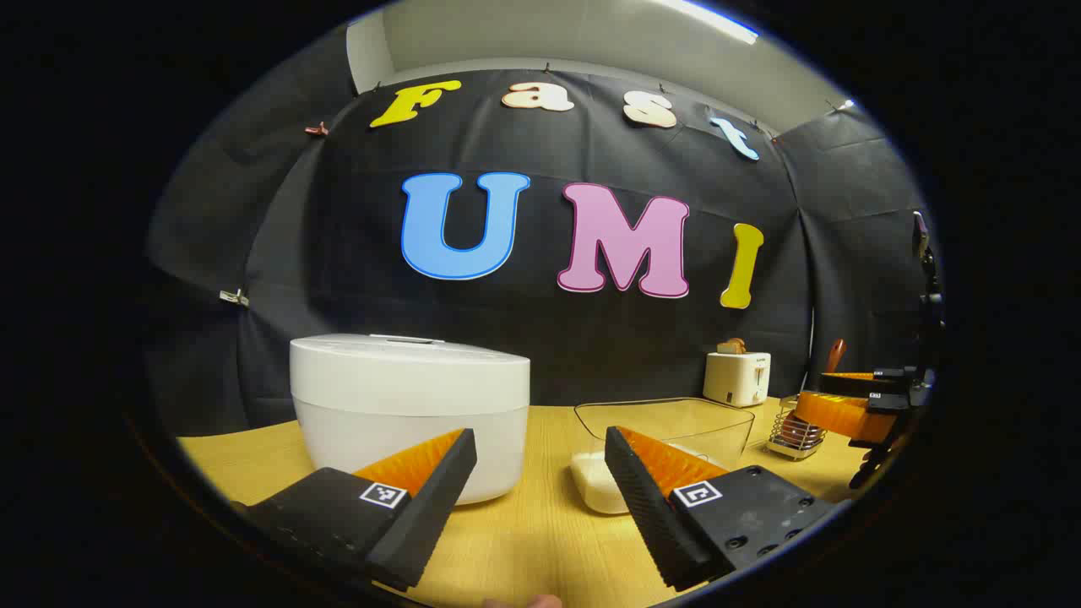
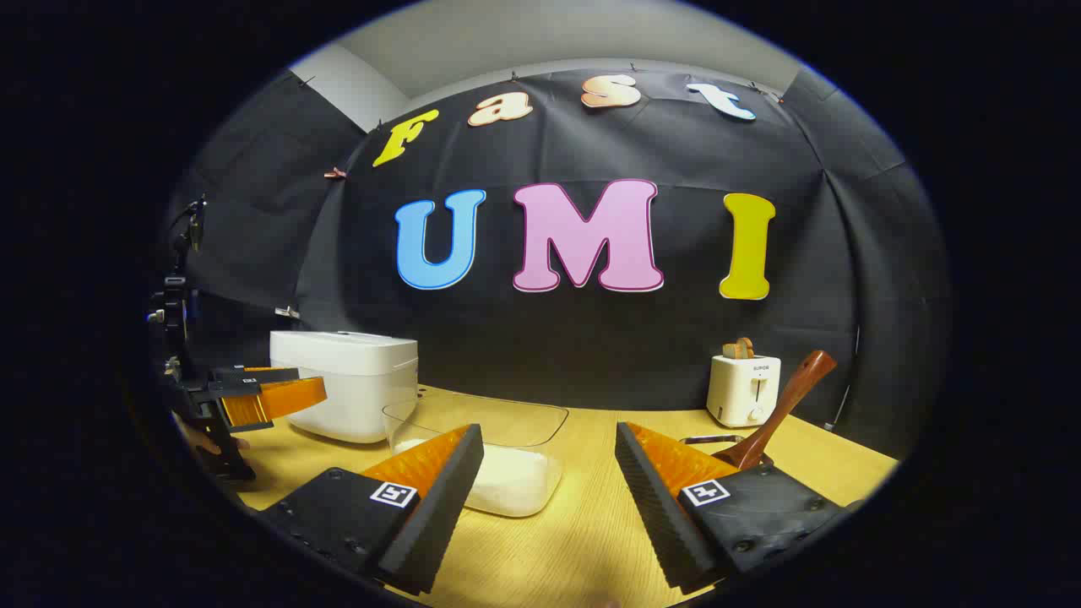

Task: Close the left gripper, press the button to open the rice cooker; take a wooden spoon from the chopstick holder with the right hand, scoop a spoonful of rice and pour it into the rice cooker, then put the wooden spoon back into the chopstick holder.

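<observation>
- The left gripper [image 1: 540, 460] is held spread above the yellow wooden table [image 1: 524, 540], nothing pinched.
- The right gripper [image 2: 549, 456] is likewise spread.
- The white lidded rice cooker [image 1: 410, 409] is seen shut.

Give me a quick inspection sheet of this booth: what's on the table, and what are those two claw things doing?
Surface: wooden table, bare in front.
Job's things: white rice cooker, lid shut; clear container with white rice; wooden spoon leaning in wire chopstick holder.
Clutter: white toaster at the back.
Grippers: left gripper open, holding nothing; right gripper open, holding nothing.
Cables: thin cable at the right wall.
Surroundings: black cloth wall.
</observation>
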A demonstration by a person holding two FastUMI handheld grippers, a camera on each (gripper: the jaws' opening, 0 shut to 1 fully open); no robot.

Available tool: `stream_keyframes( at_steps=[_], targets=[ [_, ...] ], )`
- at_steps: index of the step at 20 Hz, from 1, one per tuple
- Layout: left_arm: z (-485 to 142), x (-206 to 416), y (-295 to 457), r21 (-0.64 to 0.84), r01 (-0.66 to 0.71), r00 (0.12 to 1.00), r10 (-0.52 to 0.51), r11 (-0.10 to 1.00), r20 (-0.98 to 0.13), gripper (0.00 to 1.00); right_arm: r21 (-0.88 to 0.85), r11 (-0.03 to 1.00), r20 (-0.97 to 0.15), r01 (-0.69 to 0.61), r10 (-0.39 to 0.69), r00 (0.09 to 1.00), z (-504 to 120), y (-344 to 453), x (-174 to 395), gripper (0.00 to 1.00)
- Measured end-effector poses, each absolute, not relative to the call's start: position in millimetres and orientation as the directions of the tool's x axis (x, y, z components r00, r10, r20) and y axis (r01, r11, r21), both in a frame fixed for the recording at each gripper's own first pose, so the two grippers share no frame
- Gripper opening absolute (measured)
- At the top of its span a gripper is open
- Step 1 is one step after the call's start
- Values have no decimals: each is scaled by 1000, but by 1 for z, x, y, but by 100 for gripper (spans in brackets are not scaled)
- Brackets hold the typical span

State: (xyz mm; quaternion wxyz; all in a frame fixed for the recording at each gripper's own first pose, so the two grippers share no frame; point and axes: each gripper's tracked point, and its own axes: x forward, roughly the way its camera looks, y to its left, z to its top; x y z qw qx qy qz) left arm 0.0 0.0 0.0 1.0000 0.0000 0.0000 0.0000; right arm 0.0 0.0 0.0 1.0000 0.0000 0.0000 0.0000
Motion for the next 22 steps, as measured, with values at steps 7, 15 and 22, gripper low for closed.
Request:
stream_keyframes(
  at_steps=[7,15,22],
  targets=[
    [6,-3,0,8,-8,1000,8,1000,11,99,10,1000,27,2,-3,1000,9,-4,-4,98],
    [8,-2,0,7,-8,1000,8,1000,16,99,27,1000,17,6,-6,1000,3,-8,-4,98],
    [54,-5,12,-21,29,995,-27,999,97,58,10,1000,23,16,-16,1000,4,-14,-7,98]
  ],
)
